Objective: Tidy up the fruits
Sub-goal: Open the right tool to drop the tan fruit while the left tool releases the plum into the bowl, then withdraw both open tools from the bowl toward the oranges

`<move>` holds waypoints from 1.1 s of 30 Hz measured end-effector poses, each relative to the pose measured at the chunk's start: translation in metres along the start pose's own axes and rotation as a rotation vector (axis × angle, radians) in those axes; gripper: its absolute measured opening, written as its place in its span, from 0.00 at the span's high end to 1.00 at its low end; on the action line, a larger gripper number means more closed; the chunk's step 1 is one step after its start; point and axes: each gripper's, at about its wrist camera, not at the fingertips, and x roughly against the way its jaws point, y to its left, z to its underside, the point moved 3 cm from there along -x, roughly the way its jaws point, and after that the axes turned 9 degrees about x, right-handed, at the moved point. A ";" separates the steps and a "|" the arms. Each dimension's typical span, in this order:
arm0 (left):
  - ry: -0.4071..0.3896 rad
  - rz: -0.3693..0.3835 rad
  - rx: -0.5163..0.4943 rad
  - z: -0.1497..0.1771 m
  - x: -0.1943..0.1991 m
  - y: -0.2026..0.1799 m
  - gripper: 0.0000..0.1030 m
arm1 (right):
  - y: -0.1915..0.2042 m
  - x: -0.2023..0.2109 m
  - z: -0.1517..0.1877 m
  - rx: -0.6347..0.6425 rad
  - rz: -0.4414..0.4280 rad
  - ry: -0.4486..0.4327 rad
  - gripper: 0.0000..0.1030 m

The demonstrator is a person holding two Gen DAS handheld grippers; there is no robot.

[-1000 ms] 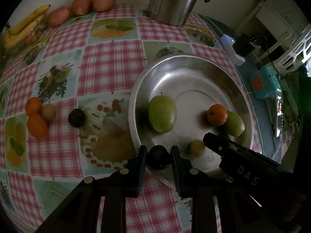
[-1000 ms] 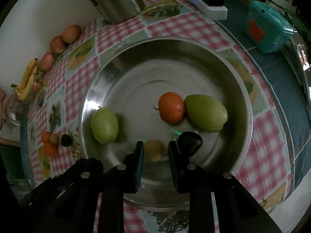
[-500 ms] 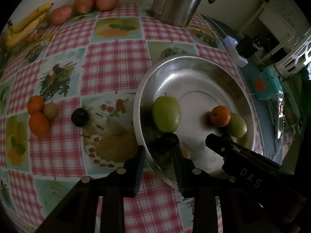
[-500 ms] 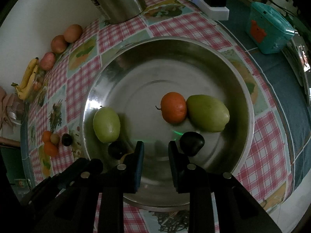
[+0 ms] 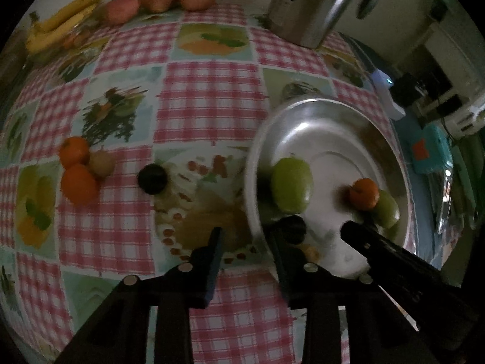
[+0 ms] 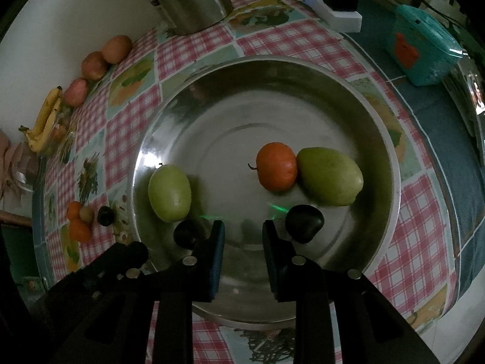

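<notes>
Since a second ago the left gripper has let go of the dark plum: jaws just opened, now apart with nothing between them, the plum lying in the pan beyond the right finger, beside a green mango. Plum small, round, near black. Left view: a second plum and two oranges sit on the checked cloth, with open cloth around them. Right view: right gripper close to shut and empty, over bare pan floor; plum to its left, dark fruit to its right; rim close below.
</notes>
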 end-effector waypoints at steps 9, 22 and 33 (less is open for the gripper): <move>-0.020 -0.054 0.106 -0.011 0.002 0.034 0.33 | 0.008 -0.002 0.000 0.037 0.003 0.006 0.75; -0.060 -0.089 0.226 -0.018 0.006 0.067 0.00 | 0.018 -0.010 0.002 0.098 0.025 0.034 0.28; -0.109 -0.120 0.264 -0.022 0.016 0.084 0.00 | 0.024 -0.006 0.000 0.162 0.057 -0.024 0.12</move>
